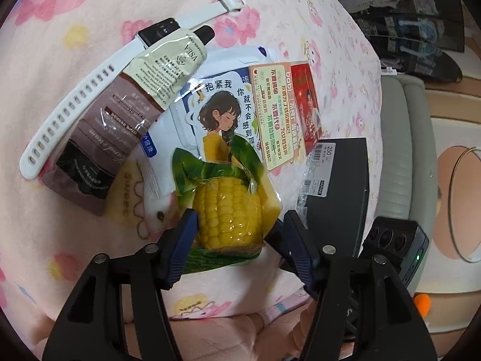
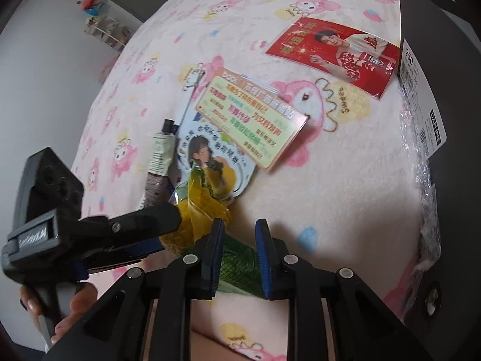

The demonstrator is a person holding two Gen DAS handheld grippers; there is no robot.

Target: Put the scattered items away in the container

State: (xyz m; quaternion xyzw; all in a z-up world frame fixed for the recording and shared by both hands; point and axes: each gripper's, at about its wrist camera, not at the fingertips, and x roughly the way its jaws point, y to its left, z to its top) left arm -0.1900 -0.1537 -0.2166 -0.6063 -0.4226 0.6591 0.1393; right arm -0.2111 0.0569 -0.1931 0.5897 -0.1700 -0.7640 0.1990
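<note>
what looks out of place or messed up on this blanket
only the pile: the hand cream tube lies slantwise across the white watch strap and the sticker pack, a green card overlaps that pack's other edge, and the corn packet covers its near edge. nothing looks spilled or torn

Each camera sits on the back of its own hand-held gripper and looks forward and down along the two fingers, very close to the bed with the pink blanket (image 1: 90, 24). The left hand-held gripper (image 1: 237, 228) fills the bottom of its view, with the corn packet (image 1: 228, 210) just ahead. The right hand-held gripper (image 2: 239, 252) does the same. Both views share the corn packet, the green sticker card (image 2: 252, 126), the red card (image 2: 336, 57) and the dark box (image 2: 445, 150). The right view also sees the left one from its side.
</note>
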